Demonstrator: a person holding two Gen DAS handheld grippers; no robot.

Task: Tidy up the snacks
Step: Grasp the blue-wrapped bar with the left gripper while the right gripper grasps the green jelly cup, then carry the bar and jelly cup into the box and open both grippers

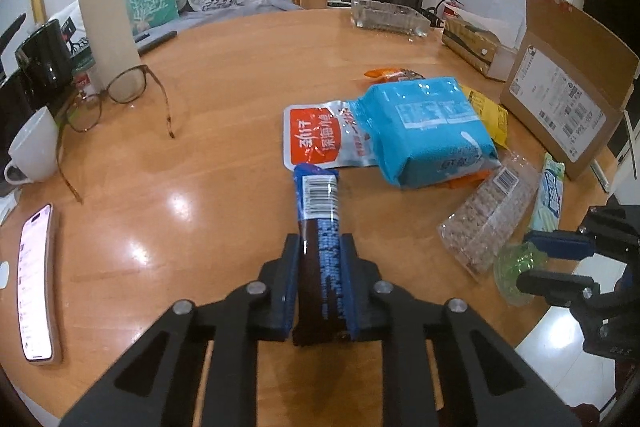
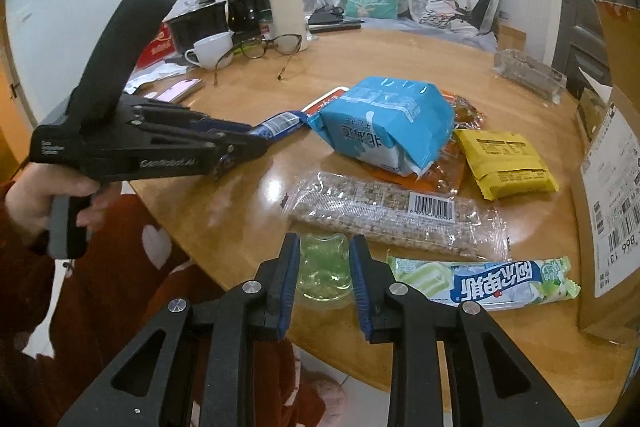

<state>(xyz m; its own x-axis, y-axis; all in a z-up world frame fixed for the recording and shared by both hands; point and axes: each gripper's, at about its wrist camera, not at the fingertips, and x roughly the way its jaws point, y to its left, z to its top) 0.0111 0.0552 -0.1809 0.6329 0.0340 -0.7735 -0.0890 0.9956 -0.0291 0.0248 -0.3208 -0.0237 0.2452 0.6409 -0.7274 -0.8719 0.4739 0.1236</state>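
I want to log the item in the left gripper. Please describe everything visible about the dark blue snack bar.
The dark blue snack bar is a long, slim packet in glossy wrapper with pale blue print and a white barcode label near its far end. The left gripper has its jaws shut on the near half. The bar points forward toward the silver-and-orange pouch; whether its tip rests on the wooden table cannot be told.

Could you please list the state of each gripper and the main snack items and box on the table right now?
Left gripper: shut on the blue snack bar, held above the table.
Right gripper: open, fingers either side of the green jelly cup at the table edge.
Light blue packet: sealed, resting on other packets.
Clear cereal bar pack: lying flat.
Cardboard box: flap open.
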